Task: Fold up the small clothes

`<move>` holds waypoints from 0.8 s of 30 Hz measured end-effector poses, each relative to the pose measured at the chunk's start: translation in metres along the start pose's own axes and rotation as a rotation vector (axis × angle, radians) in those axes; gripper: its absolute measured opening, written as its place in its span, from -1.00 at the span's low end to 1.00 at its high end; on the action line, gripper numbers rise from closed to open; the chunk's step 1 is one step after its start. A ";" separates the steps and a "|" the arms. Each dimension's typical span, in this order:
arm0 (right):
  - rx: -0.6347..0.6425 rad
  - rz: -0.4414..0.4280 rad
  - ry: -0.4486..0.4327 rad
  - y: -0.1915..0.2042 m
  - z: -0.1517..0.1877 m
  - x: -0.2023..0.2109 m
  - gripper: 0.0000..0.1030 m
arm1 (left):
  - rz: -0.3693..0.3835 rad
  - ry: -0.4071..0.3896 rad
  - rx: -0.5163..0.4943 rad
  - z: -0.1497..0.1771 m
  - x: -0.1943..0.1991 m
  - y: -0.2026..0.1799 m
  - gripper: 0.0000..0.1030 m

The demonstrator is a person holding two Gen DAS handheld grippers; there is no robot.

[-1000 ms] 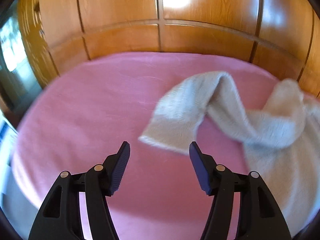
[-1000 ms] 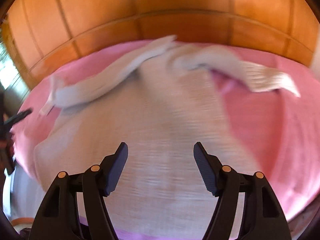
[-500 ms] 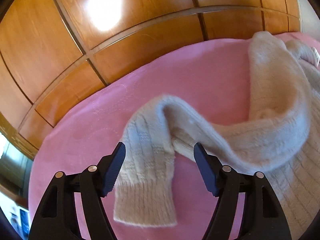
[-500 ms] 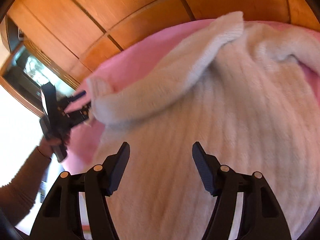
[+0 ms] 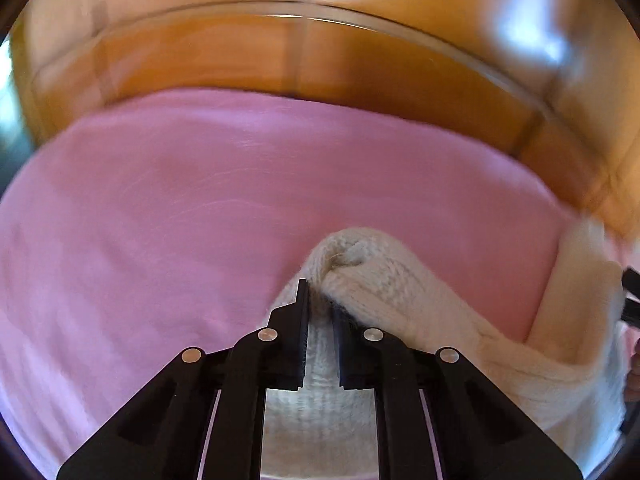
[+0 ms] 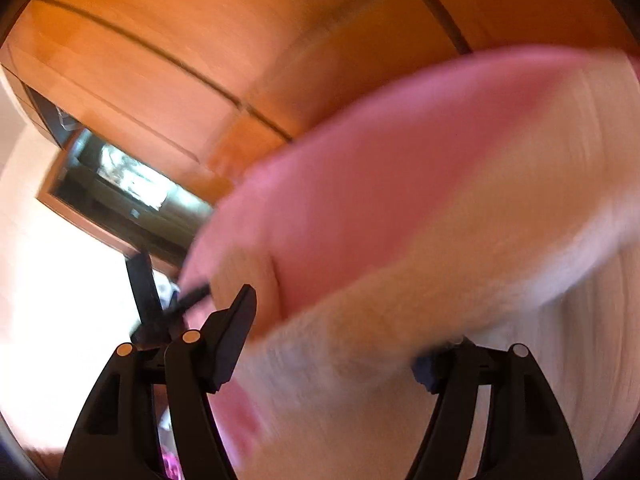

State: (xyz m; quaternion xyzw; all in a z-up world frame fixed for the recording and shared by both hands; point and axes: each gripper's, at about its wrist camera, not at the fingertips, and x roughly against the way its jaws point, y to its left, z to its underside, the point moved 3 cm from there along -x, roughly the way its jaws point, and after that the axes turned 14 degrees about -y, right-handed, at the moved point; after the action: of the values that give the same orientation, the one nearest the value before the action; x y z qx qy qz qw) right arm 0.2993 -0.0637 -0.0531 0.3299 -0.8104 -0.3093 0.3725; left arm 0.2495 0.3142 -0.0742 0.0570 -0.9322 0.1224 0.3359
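A cream knitted sweater (image 5: 400,280) lies on the pink bed sheet (image 5: 200,200). My left gripper (image 5: 319,300) is closing its jaws, and the pads pinch the bunched end of one sleeve, which runs away to the right. In the blurred right wrist view the same sweater (image 6: 460,280) fills the lower right. My right gripper (image 6: 340,332) stands open with the sleeve lying across the gap, and the knit hides its right fingertip. The left gripper (image 6: 160,308) shows there as a dark shape at the bed's left edge.
Glossy wooden wardrobe doors (image 5: 320,60) rise right behind the bed along its far edge. A dark glass panel (image 6: 120,188) sits at the left, beside a bright white area. Bare pink sheet (image 6: 360,180) stretches beyond the sleeve.
My left gripper went from open over the sleeve cuff to shut on it. The right gripper swung left across the sweater toward the sleeve, staying open.
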 end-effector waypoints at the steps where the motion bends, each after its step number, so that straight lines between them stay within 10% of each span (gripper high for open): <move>1: -0.010 -0.006 -0.035 0.003 -0.018 -0.009 0.43 | -0.019 0.010 0.075 -0.005 0.002 0.018 -0.81; 5: -0.042 0.067 -0.119 -0.001 -0.056 -0.030 0.63 | -0.060 0.073 0.347 -0.010 0.011 0.084 -0.78; 13: 0.044 0.180 -0.056 -0.016 -0.005 -0.005 0.77 | -0.356 0.085 0.317 0.015 0.055 0.167 -0.78; 15: 0.072 0.195 -0.023 -0.021 0.028 0.014 0.77 | -0.311 0.083 0.317 0.027 0.065 0.170 -0.73; 18: 0.094 0.204 0.007 -0.017 0.061 0.030 0.77 | -0.158 0.057 0.301 0.044 0.080 0.154 0.44; 21: 0.114 0.218 0.043 -0.012 0.095 0.040 0.77 | -0.017 0.017 0.298 0.059 0.093 0.120 0.56; 24: 0.134 0.222 0.064 -0.004 0.117 0.049 0.77 | -0.026 0.013 0.223 0.068 0.088 0.092 0.55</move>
State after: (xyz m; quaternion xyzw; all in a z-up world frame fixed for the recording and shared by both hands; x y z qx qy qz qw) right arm 0.1813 -0.0739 -0.0988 0.2719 -0.8485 -0.2010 0.4071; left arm 0.1234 0.3822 -0.0858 0.1055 -0.9097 0.2214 0.3351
